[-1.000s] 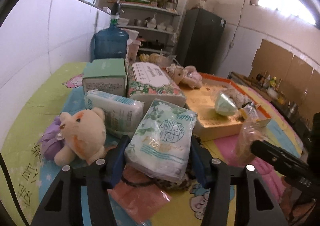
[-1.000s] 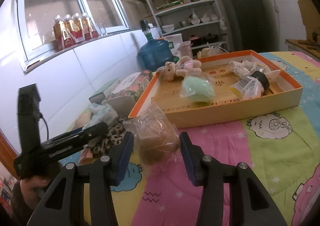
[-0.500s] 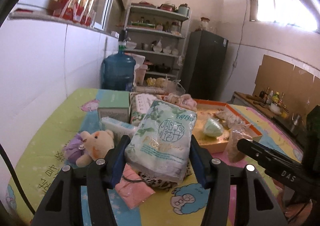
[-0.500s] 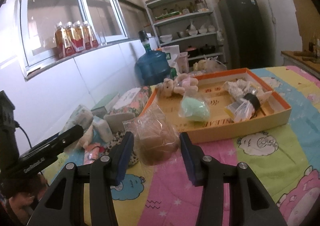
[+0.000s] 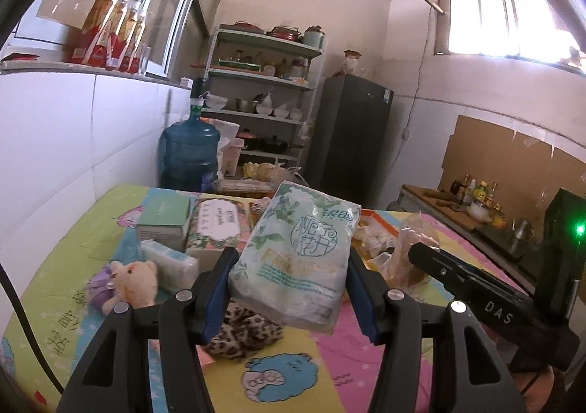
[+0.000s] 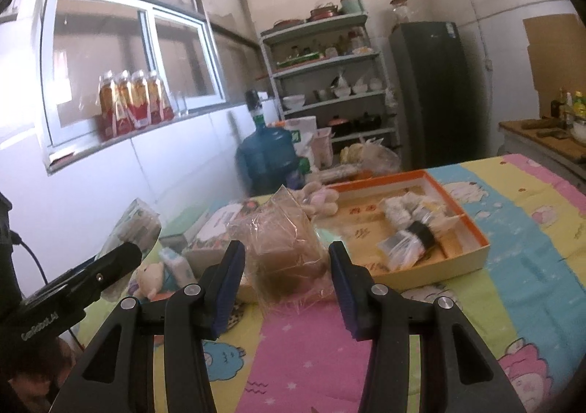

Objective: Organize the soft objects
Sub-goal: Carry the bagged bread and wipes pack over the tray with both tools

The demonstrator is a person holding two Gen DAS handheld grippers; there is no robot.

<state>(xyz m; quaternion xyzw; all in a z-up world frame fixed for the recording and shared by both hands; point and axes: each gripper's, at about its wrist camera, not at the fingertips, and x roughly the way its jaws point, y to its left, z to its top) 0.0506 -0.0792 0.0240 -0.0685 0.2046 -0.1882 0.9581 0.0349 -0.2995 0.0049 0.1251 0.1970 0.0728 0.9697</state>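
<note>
My left gripper is shut on a green-and-white tissue pack and holds it well above the table. My right gripper is shut on a clear plastic bag with a brown soft thing inside, also lifted; the bag shows in the left wrist view. On the table below lie a cream teddy bear, a leopard-print cloth, a white tissue pack and boxed tissues. The orange-rimmed tray holds a pink plush and bagged items.
A blue water jug, a shelf rack and a dark fridge stand beyond the table's far end. A white tiled wall runs along the left. A counter with bottles is at the right.
Both grippers have risen with their loads. The tissue pack has come up off the pile, and the bag has lifted above the tray's near edge. The table now looks lower and farther.
</note>
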